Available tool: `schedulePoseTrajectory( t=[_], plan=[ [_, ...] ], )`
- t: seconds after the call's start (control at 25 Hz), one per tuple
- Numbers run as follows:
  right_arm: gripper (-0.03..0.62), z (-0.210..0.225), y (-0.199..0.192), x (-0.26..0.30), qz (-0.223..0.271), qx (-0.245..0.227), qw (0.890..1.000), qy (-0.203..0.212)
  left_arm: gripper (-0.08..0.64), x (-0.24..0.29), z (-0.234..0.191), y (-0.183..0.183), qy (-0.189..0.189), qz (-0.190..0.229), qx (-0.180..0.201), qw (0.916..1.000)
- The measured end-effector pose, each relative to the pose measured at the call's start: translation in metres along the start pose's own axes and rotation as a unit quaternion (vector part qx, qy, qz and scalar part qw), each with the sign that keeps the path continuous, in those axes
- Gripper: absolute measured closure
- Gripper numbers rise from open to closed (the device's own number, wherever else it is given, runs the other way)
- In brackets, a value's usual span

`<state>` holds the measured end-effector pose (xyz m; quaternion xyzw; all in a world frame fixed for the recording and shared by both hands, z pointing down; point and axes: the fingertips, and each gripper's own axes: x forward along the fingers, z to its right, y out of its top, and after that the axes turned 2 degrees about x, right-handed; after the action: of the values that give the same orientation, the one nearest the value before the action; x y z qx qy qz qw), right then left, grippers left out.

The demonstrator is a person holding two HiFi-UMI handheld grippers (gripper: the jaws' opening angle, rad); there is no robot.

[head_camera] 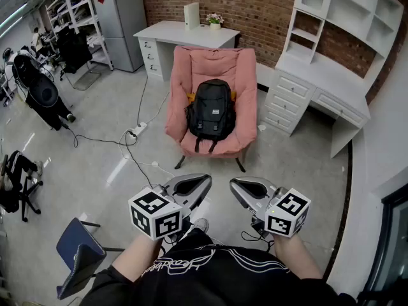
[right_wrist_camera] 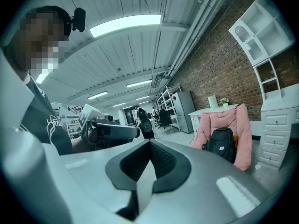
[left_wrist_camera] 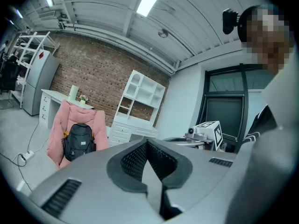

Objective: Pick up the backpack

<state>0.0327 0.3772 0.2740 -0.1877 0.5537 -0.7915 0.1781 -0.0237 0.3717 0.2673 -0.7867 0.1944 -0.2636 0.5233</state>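
Observation:
A black backpack (head_camera: 211, 110) stands upright against the back of a pink armchair (head_camera: 245, 75), some way ahead of me across the floor. My left gripper (head_camera: 205, 180) and right gripper (head_camera: 234, 185) are held side by side in front of my body, far short of the chair. Both are shut, with nothing between the jaws. In the left gripper view the backpack (left_wrist_camera: 79, 141) is small at the left, beyond the shut jaws. The right gripper view has the backpack (right_wrist_camera: 220, 144) at the right on the armchair (right_wrist_camera: 243, 134).
A power strip (head_camera: 138, 131) and its cable lie on the floor left of the chair. A white desk (head_camera: 185, 34) stands behind it, a white shelf desk (head_camera: 319, 88) to its right, and a grey fridge (head_camera: 122, 24) at the back left. A blue chair (head_camera: 80, 250) is near my left side.

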Motion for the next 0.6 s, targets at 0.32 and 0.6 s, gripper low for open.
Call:
schedulePoseTrajectory(
  t=[0.32, 0.6],
  plan=[
    [0.588, 0.01, 0.01, -0.002, 0.014, 0.033, 0.999, 0.013, 0.558, 0.005, -0.005, 0.006, 0.006, 0.003, -0.003, 1.0],
    [0.586, 0.025, 0.009, 0.003, 0.024, 0.048, 0.999, 0.009, 0.558, 0.018, -0.017, 0.002, 0.004, 0.001, -0.018, 0.9998]
  ],
)
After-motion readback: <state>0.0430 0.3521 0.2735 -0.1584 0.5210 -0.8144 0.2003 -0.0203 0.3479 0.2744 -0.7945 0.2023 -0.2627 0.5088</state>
